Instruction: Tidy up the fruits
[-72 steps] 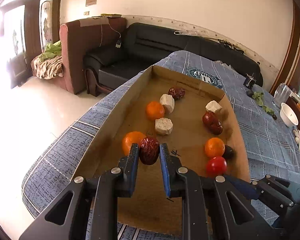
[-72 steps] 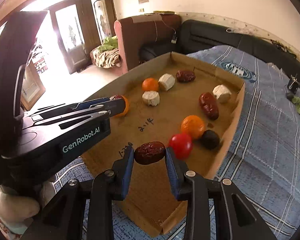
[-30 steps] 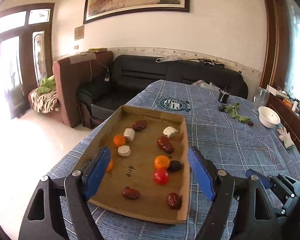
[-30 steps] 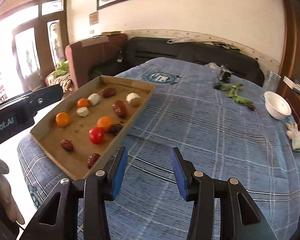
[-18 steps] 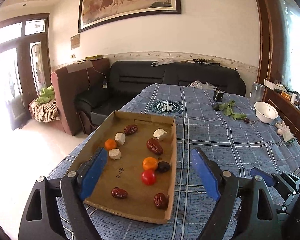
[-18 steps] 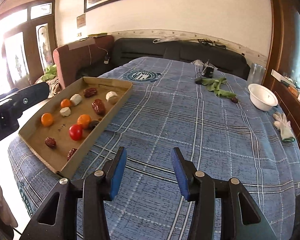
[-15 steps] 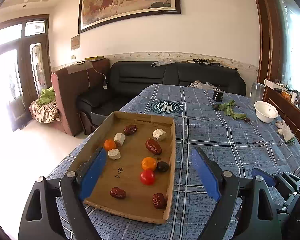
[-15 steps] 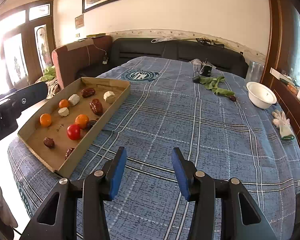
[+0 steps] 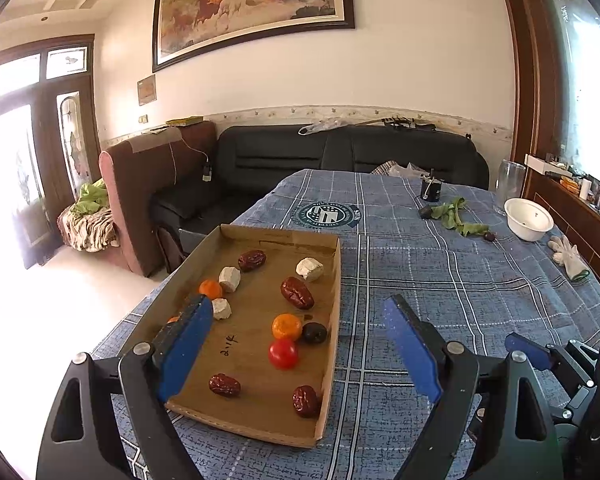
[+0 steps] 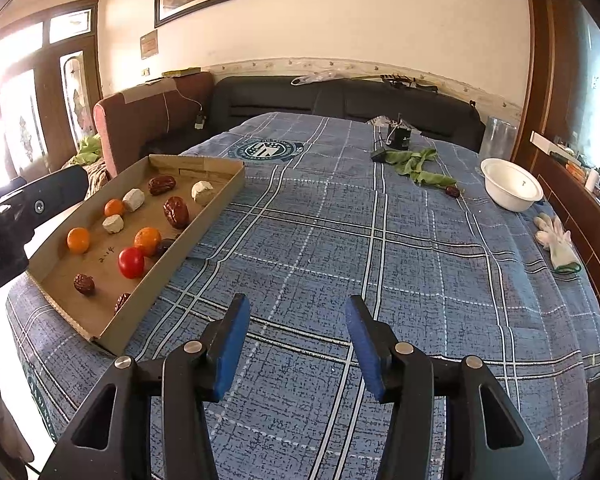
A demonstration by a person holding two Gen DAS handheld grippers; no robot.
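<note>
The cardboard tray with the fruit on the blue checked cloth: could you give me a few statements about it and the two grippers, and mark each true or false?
1. One red tomato lies in the cardboard tray. True.
2. The left gripper is shut on a red date. False: its jaws stand wide apart and hold nothing.
3. The right gripper hangs open above the blue checked cloth, beside the tray. True.
4. The white bowl sits inside the tray. False: it stands on the cloth, far off at the other side.
5. Green leaves lie on the cloth outside the tray. True.
</note>
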